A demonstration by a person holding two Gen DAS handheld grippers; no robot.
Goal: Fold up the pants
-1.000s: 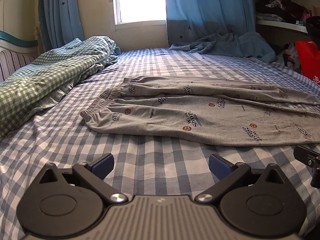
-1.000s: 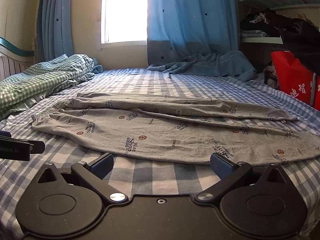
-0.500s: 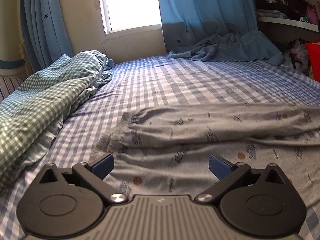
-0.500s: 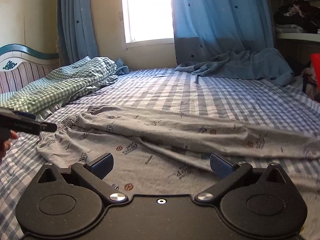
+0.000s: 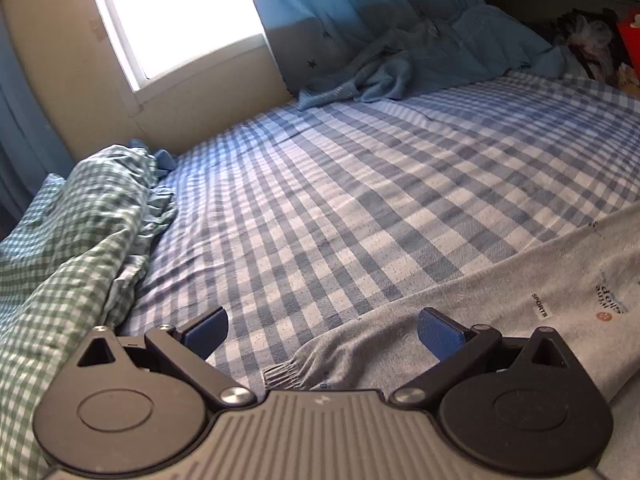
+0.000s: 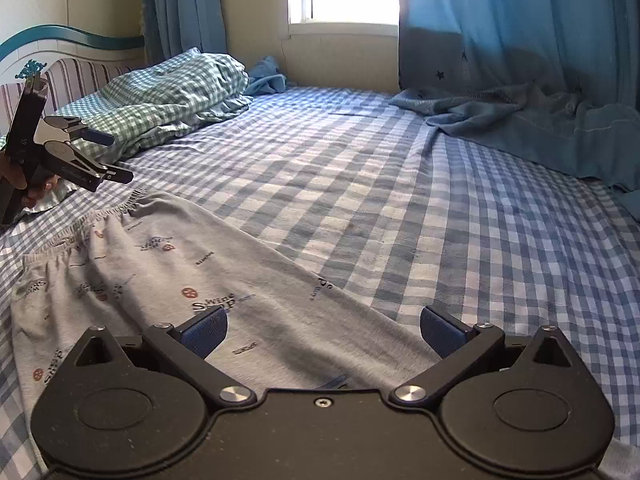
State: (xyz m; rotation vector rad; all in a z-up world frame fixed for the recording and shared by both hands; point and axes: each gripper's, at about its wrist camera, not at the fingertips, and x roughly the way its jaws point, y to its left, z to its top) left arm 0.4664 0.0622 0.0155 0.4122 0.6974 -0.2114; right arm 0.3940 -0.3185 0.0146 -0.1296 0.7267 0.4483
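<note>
Grey printed pants [image 6: 168, 272] lie flat on the blue checked bed sheet [image 6: 400, 208]. In the right wrist view the elastic waistband [image 6: 100, 214] is at the left and a leg runs toward the lower right. My right gripper [image 6: 322, 330] is open, low over the far edge of the leg. My left gripper [image 5: 322, 332] is open over the far waistband corner [image 5: 282, 372]; the pants [image 5: 520, 300] stretch to the right. The left gripper also shows in the right wrist view [image 6: 106, 156], open, just above the waistband's far end.
A green checked quilt [image 6: 160, 100] is bunched at the left by the striped headboard [image 6: 76, 80]. A blue blanket [image 6: 540, 128] lies at the far right under the blue curtains. A window is on the far wall. Shelves with clothes [image 5: 580, 28] stand at the right.
Both grippers have moved forward and down over the pants, toward their far edge. The left one has reached the far waistband corner. Both stay open.
</note>
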